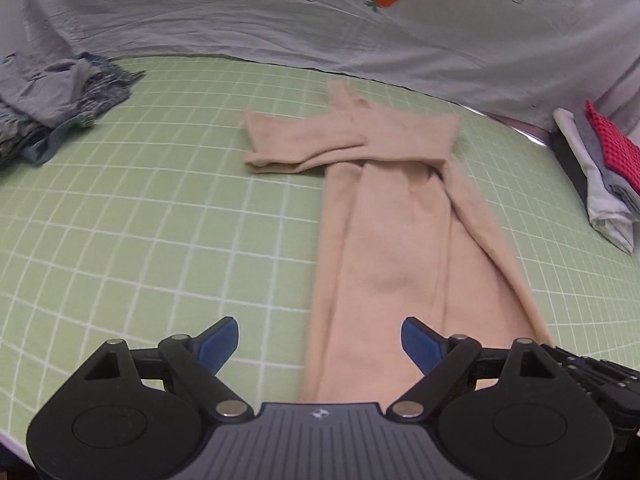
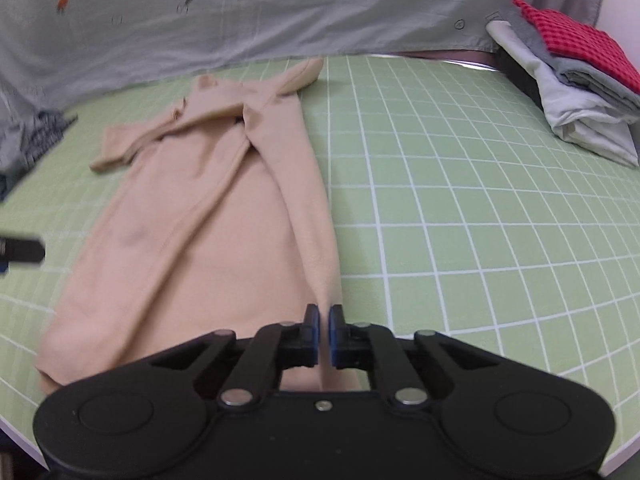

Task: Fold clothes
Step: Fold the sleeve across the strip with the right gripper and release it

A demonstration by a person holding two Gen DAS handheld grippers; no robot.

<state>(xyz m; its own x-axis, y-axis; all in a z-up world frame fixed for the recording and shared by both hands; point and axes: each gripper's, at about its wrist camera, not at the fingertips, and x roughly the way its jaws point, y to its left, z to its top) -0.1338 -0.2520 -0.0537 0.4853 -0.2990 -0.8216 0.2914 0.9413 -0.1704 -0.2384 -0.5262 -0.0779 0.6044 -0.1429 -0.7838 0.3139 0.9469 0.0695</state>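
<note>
Worktop [image 1: 120, 208] with green grid mat carries one beige garment [image 1: 384, 240], lying flat with a sleeve folded across its chest. Left claw [image 1: 320, 340] hangs over the hem, jaws wide, nothing between them. One crumpled blue-grey heap [image 1: 56, 100] lies far left; one folded stack [image 1: 600, 176] sits far right.

From the right wrist, the right claw [image 2: 324, 332] is pinched shut on the beige garment's right edge. The folded stack shows three layers: red, grey, white.

Beige garment's [image 2: 208, 216] near hem hidden behind the right gripper [image 2: 324, 332], motion-blurred along its edges, crumpled blue-grey clothes [image 1: 52, 100] cut off at the left edge, possibly several pieces, folded stack [image 2: 576, 80] cropped at right
</note>
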